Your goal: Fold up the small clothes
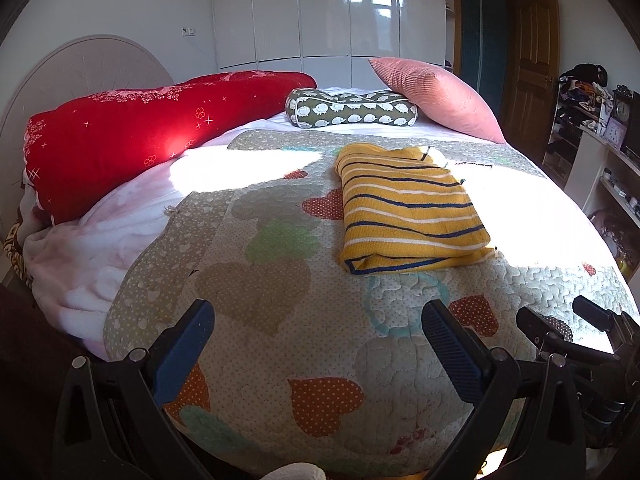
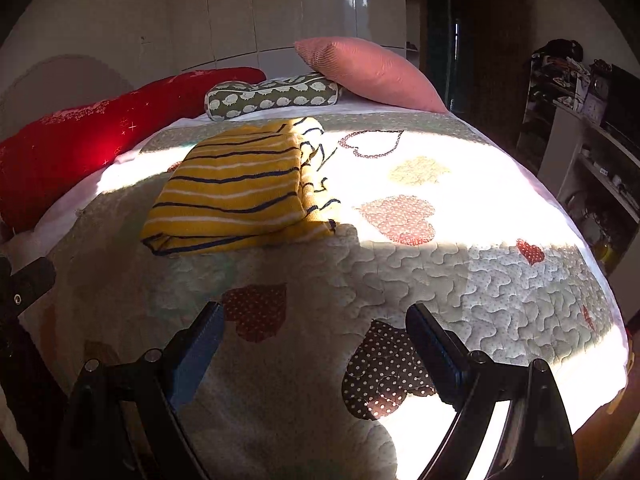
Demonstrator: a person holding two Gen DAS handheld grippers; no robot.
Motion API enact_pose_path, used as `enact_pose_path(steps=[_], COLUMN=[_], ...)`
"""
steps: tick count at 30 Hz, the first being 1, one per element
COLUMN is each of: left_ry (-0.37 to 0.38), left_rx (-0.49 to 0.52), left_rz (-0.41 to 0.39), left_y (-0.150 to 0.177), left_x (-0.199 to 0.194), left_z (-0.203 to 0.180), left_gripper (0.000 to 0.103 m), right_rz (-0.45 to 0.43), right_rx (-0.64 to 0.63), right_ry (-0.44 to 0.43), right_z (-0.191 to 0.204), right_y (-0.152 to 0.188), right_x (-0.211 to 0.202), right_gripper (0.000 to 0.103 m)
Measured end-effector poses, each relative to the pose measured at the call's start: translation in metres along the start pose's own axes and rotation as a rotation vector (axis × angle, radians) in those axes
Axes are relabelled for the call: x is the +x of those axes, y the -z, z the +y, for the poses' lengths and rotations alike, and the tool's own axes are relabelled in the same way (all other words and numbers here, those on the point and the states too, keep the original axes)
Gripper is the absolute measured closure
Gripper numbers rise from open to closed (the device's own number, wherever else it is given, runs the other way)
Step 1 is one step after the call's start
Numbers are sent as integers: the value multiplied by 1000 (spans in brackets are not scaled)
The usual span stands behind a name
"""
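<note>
A yellow garment with navy and white stripes (image 1: pixel 408 208) lies folded in a neat rectangle on the heart-patterned quilt (image 1: pixel 260 280). It also shows in the right wrist view (image 2: pixel 236 196), ahead and to the left. My left gripper (image 1: pixel 320 320) is open and empty, held over the quilt's near part, short of the garment. My right gripper (image 2: pixel 316 316) is open and empty too, over the quilt nearer than the garment. The right gripper's fingers (image 1: pixel 536 324) show at the right edge of the left wrist view.
A red bolster (image 1: pixel 140 128), a green patterned pillow (image 1: pixel 352 110) and a pink cushion (image 1: pixel 440 96) lie along the far side. A pink fleece blanket (image 1: pixel 92 248) bunches at the left. Shelves (image 1: pixel 600 152) stand to the right, wardrobes (image 1: pixel 320 12) behind.
</note>
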State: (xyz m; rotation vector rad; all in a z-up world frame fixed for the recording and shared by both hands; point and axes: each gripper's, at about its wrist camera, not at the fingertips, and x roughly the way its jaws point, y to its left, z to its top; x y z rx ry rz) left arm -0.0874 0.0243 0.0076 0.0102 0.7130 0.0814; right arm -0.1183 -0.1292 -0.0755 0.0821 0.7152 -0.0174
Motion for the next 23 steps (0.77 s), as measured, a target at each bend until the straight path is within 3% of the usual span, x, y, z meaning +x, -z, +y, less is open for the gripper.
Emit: enact_pose_path(steps=[15,23], left_ry=[59,66], left_rx=[-13,-13], left_rz=[131,137], left_y=[19,21], left_x=[32,33], left_z=[1,2], left_gripper=[0,0], right_rz=[78,88], right_rx=[-13,-27], right_ry=[16,12], right_z=[7,11], right_y=[8,9], right_x=[21,23], right_gripper=[9,9])
